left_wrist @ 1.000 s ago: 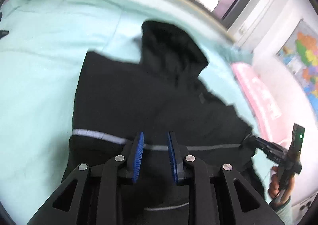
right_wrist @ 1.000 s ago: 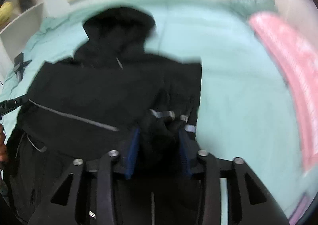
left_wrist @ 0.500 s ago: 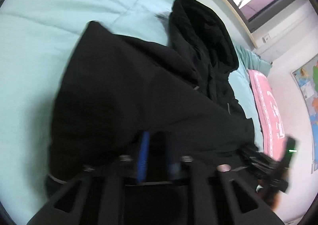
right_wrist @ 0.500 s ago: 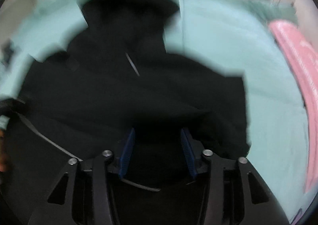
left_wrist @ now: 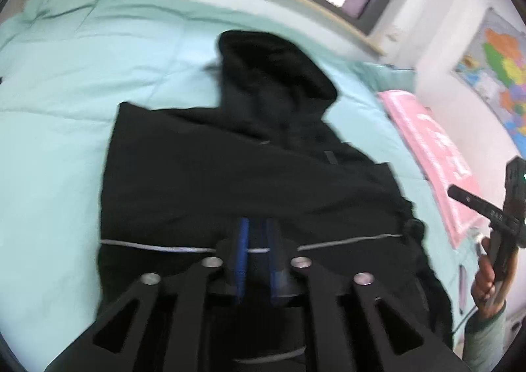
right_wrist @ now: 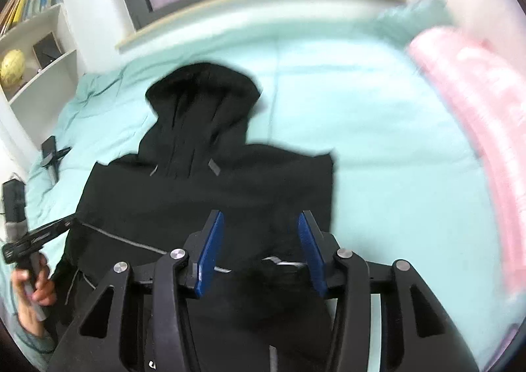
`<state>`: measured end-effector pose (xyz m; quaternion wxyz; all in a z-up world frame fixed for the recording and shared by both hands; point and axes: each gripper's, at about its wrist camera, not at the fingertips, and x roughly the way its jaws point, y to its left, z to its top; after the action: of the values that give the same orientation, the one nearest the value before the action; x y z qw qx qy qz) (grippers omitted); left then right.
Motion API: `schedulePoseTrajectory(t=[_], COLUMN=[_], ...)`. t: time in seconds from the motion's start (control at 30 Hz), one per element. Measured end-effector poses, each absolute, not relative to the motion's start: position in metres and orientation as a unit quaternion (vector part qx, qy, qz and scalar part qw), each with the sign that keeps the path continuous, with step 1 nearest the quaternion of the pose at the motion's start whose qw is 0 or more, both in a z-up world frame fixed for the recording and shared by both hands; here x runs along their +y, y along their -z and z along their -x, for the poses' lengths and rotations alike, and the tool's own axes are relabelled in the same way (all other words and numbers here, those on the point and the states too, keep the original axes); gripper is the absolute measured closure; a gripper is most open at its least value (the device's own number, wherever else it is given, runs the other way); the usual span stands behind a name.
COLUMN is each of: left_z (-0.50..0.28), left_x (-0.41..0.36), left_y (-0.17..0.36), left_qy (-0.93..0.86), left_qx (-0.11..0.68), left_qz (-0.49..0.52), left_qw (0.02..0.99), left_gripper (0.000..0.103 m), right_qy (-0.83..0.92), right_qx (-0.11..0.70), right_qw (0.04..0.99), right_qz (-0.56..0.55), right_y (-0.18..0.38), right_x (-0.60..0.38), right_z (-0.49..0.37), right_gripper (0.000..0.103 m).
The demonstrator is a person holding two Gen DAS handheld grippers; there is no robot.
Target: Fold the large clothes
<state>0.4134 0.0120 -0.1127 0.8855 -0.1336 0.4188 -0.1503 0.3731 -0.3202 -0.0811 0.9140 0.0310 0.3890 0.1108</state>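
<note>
A large black hooded jacket (left_wrist: 230, 181) lies on a mint-green bed, hood (left_wrist: 276, 66) toward the window, both sleeves folded in over the body, a thin reflective stripe across its lower part. My left gripper (left_wrist: 258, 240) hovers over the stripe at the jacket's lower middle with its blue pads nearly together and nothing between them. The jacket also shows in the right wrist view (right_wrist: 210, 194). My right gripper (right_wrist: 261, 234) is open and empty above the jacket's lower right part. The right gripper also shows at the edge of the left wrist view (left_wrist: 486, 210).
The mint quilt (left_wrist: 65, 82) covers the bed around the jacket. A pink pillow (left_wrist: 434, 155) lies along the right side. A small dark object (right_wrist: 52, 151) lies on the quilt at the left. Shelves (right_wrist: 33, 43) stand at the left, windows behind.
My right gripper has opened and let go of the jacket fabric it held. My left gripper's pads have closed together. Both grippers dipped forward over the jacket, then drew back.
</note>
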Motion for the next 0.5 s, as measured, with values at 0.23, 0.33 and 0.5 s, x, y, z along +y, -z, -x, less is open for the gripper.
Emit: schedulePoseTrajectory(t=[0.23, 0.33, 0.5], left_z=[-0.416, -0.403, -0.392], left_x=[-0.005, -0.014, -0.024], left_y=[0.161, 0.165, 0.176], left_qy=[0.093, 0.098, 0.080], left_qx=[0.470, 0.439, 0.398], left_qz=[0.102, 0.061, 0.023], left_qw=[0.872, 0.891, 0.914], left_gripper=[0.044, 0.044, 0.044], right_qy=[-0.094, -0.097, -0.092], right_qx=[0.493, 0.487, 0.412], right_qw=[0.862, 0.865, 0.904], right_qz=[0.072, 0.076, 0.068], right_y=[0.161, 0.202, 0.216], right_x=[-0.262, -0.267, -0.271], right_z=[-0.370, -0.366, -0.339], right_gripper=[0.053, 0.054, 0.054])
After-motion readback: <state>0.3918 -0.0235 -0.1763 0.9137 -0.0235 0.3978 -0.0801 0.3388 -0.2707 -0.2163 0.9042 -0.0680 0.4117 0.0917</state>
